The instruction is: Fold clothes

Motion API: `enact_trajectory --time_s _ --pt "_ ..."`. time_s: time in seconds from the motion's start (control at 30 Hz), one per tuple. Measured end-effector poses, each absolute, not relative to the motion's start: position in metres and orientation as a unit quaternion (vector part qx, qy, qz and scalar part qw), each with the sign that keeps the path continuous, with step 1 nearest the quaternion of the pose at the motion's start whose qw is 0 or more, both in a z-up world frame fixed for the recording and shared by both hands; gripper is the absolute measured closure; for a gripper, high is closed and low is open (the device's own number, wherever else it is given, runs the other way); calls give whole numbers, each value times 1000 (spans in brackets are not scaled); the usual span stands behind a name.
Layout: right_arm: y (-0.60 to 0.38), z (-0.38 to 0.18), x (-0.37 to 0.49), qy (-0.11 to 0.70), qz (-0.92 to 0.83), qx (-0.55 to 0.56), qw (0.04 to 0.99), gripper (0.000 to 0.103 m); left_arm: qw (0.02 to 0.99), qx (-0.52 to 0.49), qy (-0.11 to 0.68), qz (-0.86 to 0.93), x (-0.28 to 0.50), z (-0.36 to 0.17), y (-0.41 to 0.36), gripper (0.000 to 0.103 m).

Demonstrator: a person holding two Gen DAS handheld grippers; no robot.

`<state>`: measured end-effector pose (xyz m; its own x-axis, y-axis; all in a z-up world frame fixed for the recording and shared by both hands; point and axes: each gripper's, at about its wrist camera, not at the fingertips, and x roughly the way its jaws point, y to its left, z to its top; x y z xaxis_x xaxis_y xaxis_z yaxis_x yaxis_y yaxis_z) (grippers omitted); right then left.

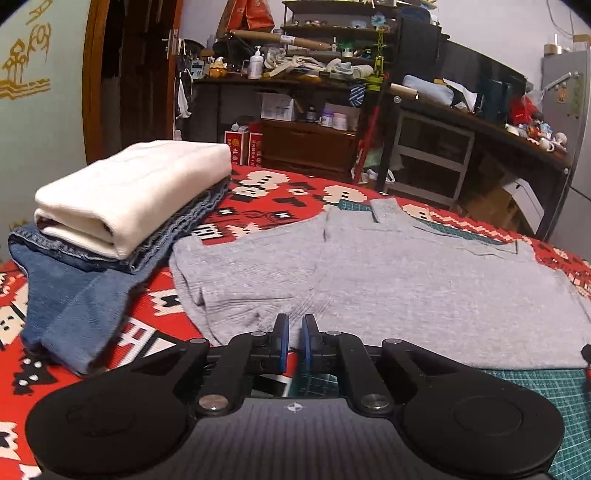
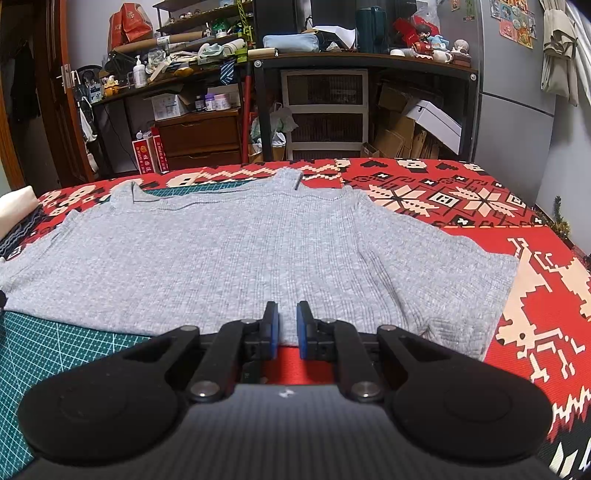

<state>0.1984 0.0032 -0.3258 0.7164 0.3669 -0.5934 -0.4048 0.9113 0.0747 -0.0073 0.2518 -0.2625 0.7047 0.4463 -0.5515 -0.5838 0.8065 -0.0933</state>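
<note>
— Cluttered room: shelves (image 2: 192, 48) crammed with bottles and boxes, a desk (image 2: 364, 59) with figurines, a wooden door (image 1: 129, 74) at left. In front, a red patterned cloth (image 2: 480, 206) over the work surface, with a green cutting mat (image 2: 55, 350) showing at the near edge.

— Any writing?

— Red boxes (image 1: 243, 146) on the floor with pale characters, too small to read. Orange bag (image 2: 129, 24) up top with white letters, also unreadable. Gold motifs on the wall (image 1: 26, 62) at far left.

— And the clothes?

— Grey top (image 2: 240, 251) spread flat on the cloth and mat, neckline at the far side, near hem just ahead of both grippers. To its left, a cream folded piece (image 1: 136, 192) stacked on folded jeans (image 1: 74, 295).

— Jaws?

— Left gripper (image 1: 293, 339): blue pads a narrow gap apart, tips at the hem; cannot tell whether cloth is pinched. Right gripper (image 2: 287, 326): same narrow gap at the hem, grip equally unclear.
</note>
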Motion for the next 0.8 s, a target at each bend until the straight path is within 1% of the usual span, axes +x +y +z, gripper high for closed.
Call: enact_trajectory --time_s 0.27,0.43,0.57,0.67,0.8 --pt "3 -326 198 314 209 -29 925 91 919 -107 263 273 -7 -259 246 94" --pt "4 -325 198 315 209 -29 925 91 937 -62 257 230 1 -253 223 94" --pt "4 -325 198 315 209 -29 925 91 942 -41 267 199 14 -257 208 94" --pt "3 -326 198 315 210 -28 925 91 937 -36 279 205 19 -263 206 93" --pt "3 -326 199 316 209 -27 925 91 931 -56 281 226 12 -265 216 93"
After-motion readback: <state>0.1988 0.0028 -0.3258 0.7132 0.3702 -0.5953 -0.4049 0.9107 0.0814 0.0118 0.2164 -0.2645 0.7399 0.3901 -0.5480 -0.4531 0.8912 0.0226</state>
